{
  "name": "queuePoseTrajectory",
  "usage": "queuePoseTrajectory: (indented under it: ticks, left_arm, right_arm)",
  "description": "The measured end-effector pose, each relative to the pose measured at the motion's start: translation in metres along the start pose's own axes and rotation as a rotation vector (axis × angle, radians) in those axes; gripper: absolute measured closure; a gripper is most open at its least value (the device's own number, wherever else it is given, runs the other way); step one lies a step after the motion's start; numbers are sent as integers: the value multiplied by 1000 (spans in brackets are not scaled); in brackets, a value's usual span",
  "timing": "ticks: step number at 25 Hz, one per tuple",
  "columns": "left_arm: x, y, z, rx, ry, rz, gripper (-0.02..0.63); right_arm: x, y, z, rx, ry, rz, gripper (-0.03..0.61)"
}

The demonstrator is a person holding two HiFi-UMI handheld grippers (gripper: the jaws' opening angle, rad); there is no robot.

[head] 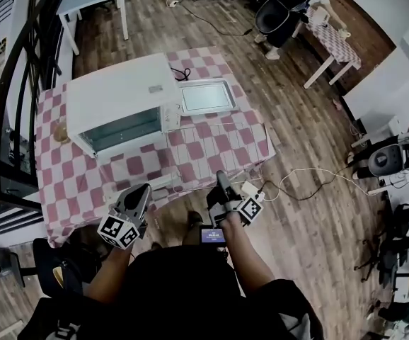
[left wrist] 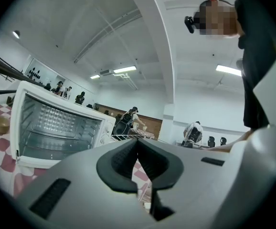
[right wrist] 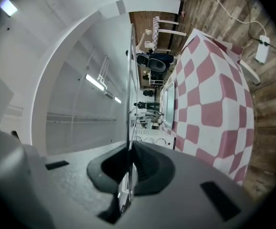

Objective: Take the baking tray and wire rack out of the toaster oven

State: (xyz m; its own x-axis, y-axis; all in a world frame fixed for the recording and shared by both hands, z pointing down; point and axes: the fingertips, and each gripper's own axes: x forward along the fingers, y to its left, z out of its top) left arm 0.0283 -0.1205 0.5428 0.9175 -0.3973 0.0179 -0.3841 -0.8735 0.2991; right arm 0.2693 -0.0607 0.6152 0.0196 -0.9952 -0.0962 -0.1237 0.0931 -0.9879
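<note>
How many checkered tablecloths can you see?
2: one on the near table holding the toaster oven, one on a small table at upper right. More may be hidden.

The top is black and short-sleeved; grey left gripper [head: 141,188] and right gripper [head: 222,176] bear black-and-white marker cubes [head: 123,229].

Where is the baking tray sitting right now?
In the head view, the baking tray lies flat on the checked table, just right of the white toaster oven, near the table's far right corner.
</note>
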Motion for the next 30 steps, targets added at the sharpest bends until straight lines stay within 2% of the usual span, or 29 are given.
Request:
queuePoseTrajectory:
  ticks: [7, 12, 24, 30]
  left_arm:
    - [68, -3, 1, 29, 2, 44, 620]
    - [100, -3, -4, 24, 14, 96, 620]
    - [123, 10, -25, -13, 87, 217, 620]
    - [125, 16, -29, -35, 84, 259, 620]
  right_arm:
    - [28, -25, 67, 3, 28, -21, 577]
    - [45, -50, 98, 14, 64, -51, 577]
    - [82, -119, 121, 56, 132, -149, 577]
    - [89, -149, 123, 49, 159, -217, 577]
